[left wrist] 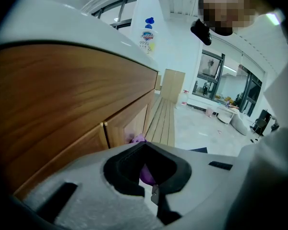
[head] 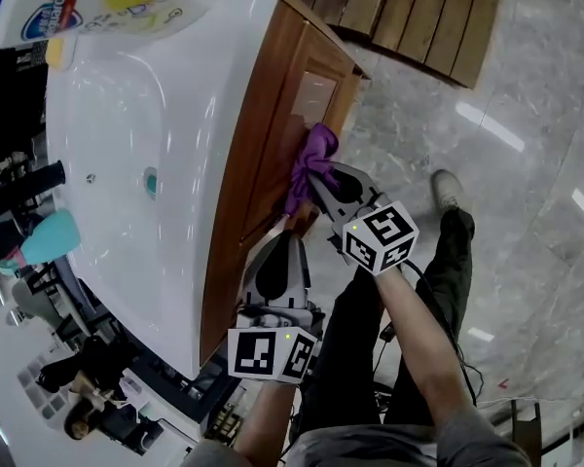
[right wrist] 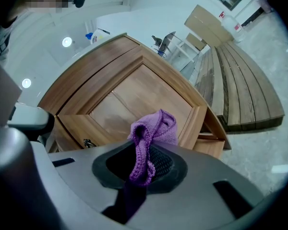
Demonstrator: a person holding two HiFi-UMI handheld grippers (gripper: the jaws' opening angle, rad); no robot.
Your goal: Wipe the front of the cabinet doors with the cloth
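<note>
The right gripper [head: 323, 185] pinches the purple cloth [head: 313, 154] at the cabinet door [right wrist: 134, 97]; press it flat, sweep along the panel; left gripper [head: 280, 241], jaws together and empty, is best held clear.

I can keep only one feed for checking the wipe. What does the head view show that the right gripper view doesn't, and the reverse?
Only the head view: the hollow of the white ceramic sink basin and a teal cup beside it. Only the right gripper view: the wooden cabinet door's recessed front panel and its small metal handle. Both: the purple knitted cloth held in the right gripper, and the slatted wooden platform.
</note>
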